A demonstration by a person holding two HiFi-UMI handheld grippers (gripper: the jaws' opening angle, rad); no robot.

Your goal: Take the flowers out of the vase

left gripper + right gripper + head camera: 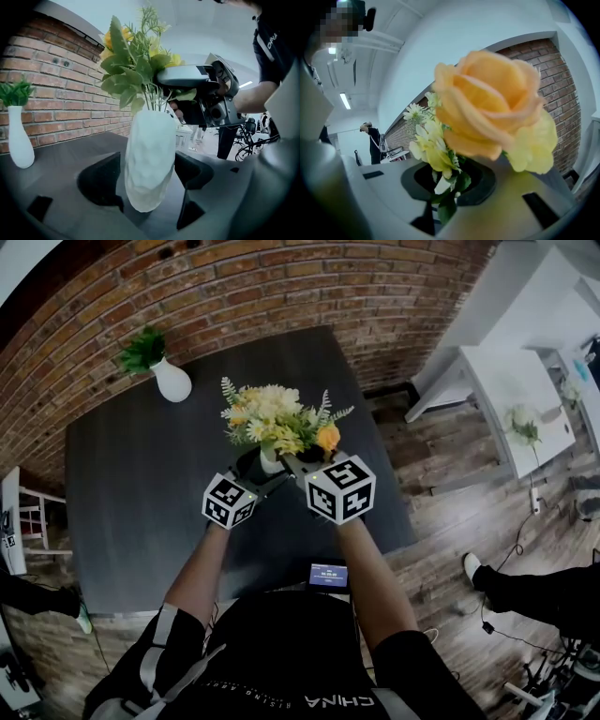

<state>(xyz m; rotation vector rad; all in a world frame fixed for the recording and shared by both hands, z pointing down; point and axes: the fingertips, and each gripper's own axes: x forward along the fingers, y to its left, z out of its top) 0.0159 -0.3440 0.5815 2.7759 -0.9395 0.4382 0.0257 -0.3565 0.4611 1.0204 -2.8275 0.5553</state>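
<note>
A white dimpled vase (147, 140) stands on the dark table (131, 484), and my left gripper (150, 174) is shut on its body from both sides. A bunch of yellow, white and orange flowers (277, 418) rises from it. My right gripper (449, 187) is shut on the green stems (446, 206) just above the vase mouth, under the big orange rose (487, 108). The left gripper view shows the right gripper (176, 96) clamped across the stems. In the head view the two marker cubes sit side by side in front of the vase (270, 463), which is mostly hidden.
A second slim white vase with a green sprig (172, 381) stands at the table's back left, near the brick wall (281, 287). A small lit device (328, 575) lies at the table's near edge. White tables (516, 390) and a person's leg (534, 587) are at the right.
</note>
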